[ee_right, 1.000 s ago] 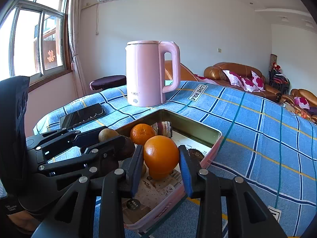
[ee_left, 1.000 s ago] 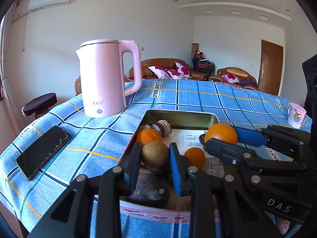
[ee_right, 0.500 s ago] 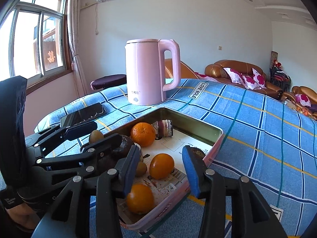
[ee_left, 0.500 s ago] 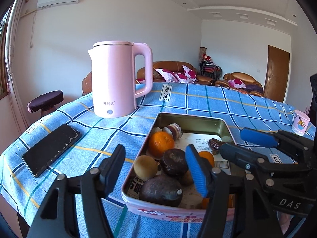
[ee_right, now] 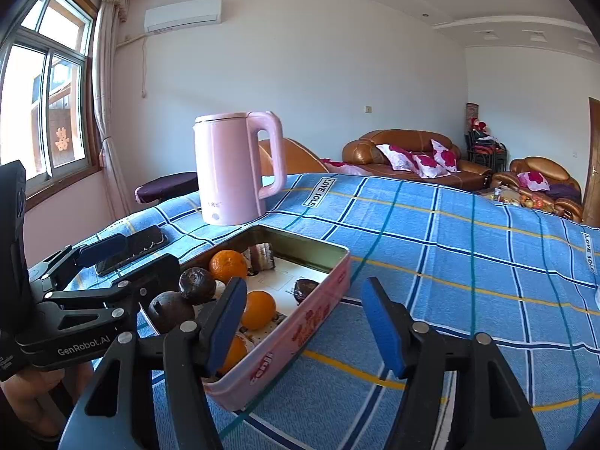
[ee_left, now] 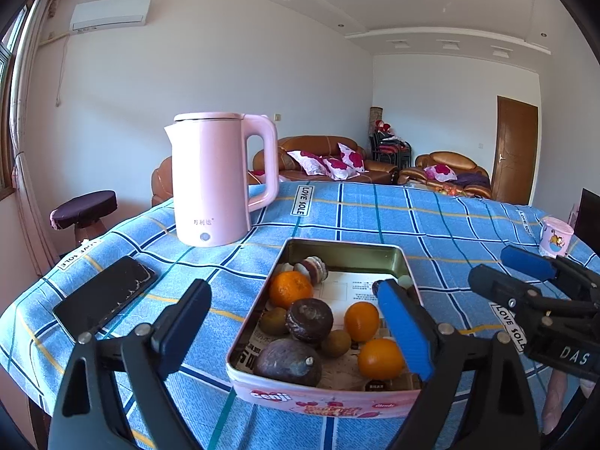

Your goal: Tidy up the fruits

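Note:
A pink tin (ee_left: 322,399) (ee_right: 318,300) on the blue checked tablecloth holds several fruits: oranges (ee_left: 290,288) (ee_right: 258,309), small brown kiwis (ee_left: 273,320), and dark purple round fruits (ee_left: 288,362) (ee_right: 197,280). My left gripper (ee_left: 296,322) hovers just above the near end of the tin; its jaws are opening and nothing is between them. My right gripper (ee_right: 303,318) hangs over the tin's right rim, jaws opening, also empty. Each gripper shows in the other's view: the right gripper (ee_left: 517,273) at the right edge, the left gripper (ee_right: 123,258) at the left.
A pink electric kettle (ee_left: 215,180) (ee_right: 234,168) stands behind the tin on the left. A black phone (ee_left: 105,296) lies near the table's left edge. A small pink cup (ee_left: 555,236) sits at the far right. Sofas and a door lie beyond the table.
The left gripper let go of a kiwi and the right one let go of an orange; both fruits now lie in the tin. Both grippers drew back and up, jaws spreading wide.

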`<state>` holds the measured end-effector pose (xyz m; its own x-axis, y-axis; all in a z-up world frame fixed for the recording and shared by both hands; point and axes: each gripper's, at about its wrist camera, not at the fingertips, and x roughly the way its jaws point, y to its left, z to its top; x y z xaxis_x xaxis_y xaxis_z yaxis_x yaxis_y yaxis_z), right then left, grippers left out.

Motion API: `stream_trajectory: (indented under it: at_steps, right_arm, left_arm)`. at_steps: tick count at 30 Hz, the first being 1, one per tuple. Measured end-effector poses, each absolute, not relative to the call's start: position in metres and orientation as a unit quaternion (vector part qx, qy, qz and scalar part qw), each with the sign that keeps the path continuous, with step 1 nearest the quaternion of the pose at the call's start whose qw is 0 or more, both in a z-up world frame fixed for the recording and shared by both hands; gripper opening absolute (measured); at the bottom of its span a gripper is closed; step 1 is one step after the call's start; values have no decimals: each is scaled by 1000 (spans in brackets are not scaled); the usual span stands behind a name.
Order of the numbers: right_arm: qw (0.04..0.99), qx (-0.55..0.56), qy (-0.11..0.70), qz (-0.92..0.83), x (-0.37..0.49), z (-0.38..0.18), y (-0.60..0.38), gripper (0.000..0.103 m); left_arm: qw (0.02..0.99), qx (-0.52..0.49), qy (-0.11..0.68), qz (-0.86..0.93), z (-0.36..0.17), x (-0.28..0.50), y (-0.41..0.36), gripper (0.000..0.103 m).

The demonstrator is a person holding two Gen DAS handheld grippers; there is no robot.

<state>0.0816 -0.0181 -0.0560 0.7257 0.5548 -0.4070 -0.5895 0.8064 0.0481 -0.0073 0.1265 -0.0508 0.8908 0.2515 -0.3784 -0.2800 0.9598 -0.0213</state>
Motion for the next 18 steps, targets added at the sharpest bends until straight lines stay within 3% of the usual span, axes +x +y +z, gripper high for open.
stream_trajectory:
  at_steps: [18]
  right_arm:
    - [940,-29,177,290,61,-34,-43,73]
  left_arm:
    - [974,-32,178,139,-39,-16,120,98]
